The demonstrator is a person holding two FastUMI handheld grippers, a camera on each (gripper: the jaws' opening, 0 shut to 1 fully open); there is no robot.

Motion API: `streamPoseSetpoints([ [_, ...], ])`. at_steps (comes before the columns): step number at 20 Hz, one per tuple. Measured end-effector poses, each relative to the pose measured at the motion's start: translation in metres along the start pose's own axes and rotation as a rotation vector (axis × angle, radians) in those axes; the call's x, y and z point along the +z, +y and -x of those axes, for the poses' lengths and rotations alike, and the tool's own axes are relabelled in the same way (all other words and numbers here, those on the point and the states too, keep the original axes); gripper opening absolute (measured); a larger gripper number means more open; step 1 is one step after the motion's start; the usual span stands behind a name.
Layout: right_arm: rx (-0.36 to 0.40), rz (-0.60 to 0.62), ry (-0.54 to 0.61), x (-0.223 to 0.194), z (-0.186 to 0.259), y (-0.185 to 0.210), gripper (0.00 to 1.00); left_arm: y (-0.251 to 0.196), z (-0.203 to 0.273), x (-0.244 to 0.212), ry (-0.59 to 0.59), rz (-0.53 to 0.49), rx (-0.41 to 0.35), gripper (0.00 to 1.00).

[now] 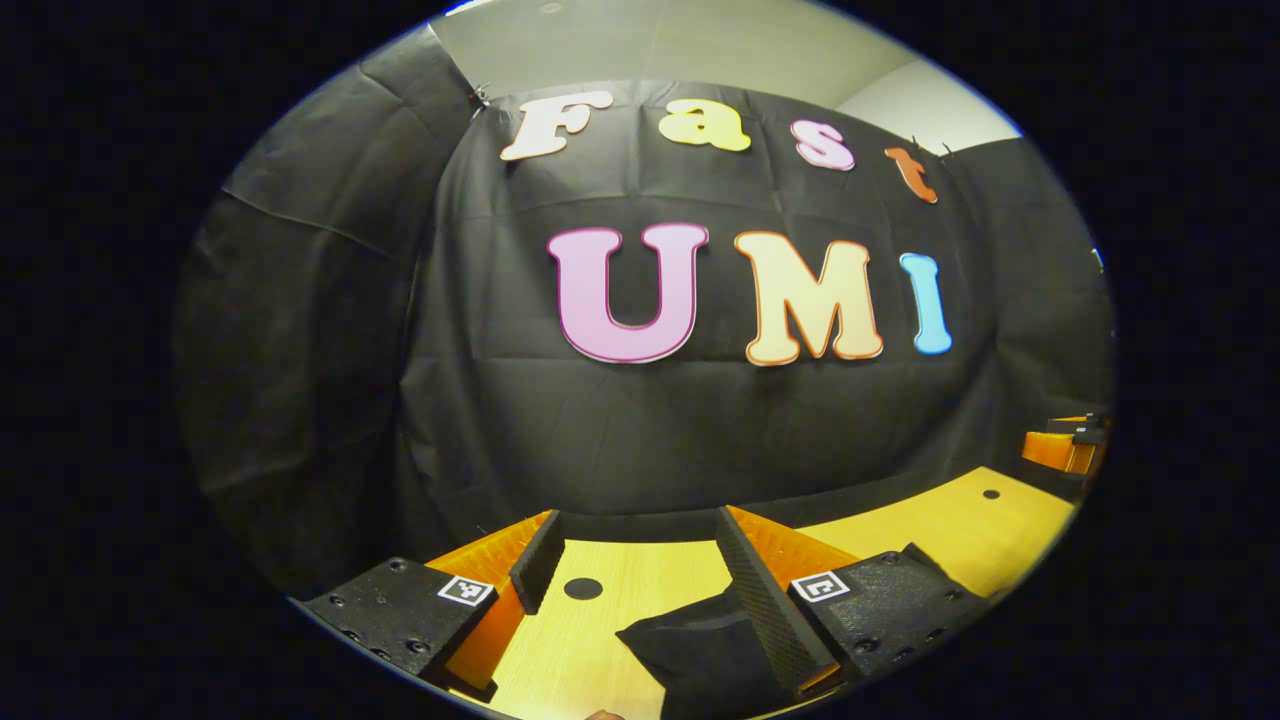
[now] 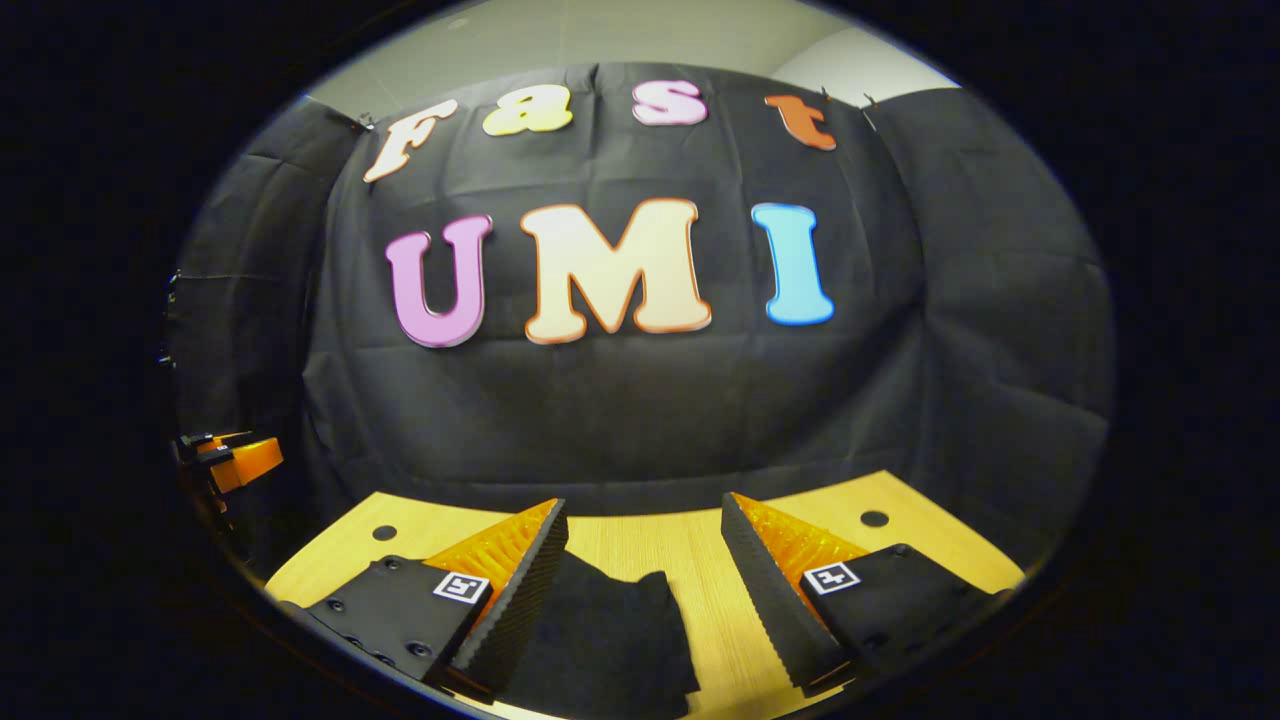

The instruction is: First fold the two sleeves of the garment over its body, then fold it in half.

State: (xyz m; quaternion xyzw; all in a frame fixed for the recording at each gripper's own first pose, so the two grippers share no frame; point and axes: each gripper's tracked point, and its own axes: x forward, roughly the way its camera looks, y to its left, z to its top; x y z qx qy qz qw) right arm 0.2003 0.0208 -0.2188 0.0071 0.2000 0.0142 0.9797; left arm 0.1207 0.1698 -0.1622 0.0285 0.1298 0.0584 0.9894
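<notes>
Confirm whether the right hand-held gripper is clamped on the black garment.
No: the right hand-held gripper stands open, black garment lying loose between its fingers.

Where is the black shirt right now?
The black garment lies on the wooden table, low in the right gripper view beside that gripper's left finger. In the left gripper view it sits by the right finger.

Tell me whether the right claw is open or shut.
Open: the right claw has its fingers spread wide, bare table and dark garment between them.

Left claw (image 1: 640, 575) and right claw (image 2: 645, 560) both gape wide, level, gripping nothing.
</notes>
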Motion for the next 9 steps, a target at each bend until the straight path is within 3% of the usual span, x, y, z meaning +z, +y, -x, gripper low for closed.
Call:
streamPoseSetpoints([
  [2, 0.014, 0.005, -0.064, 0.014, 0.029, -0.002, 0.94, -0.004, 0.028, 0.021, -0.049, -0.005, 0.014, 0.92],
  [9, 0.072, -0.009, -0.127, 0.016, 0.123, -0.02, 0.97, -0.032, 0.119, 0.06, -0.134, -0.039, 0.04, 0.92],
])
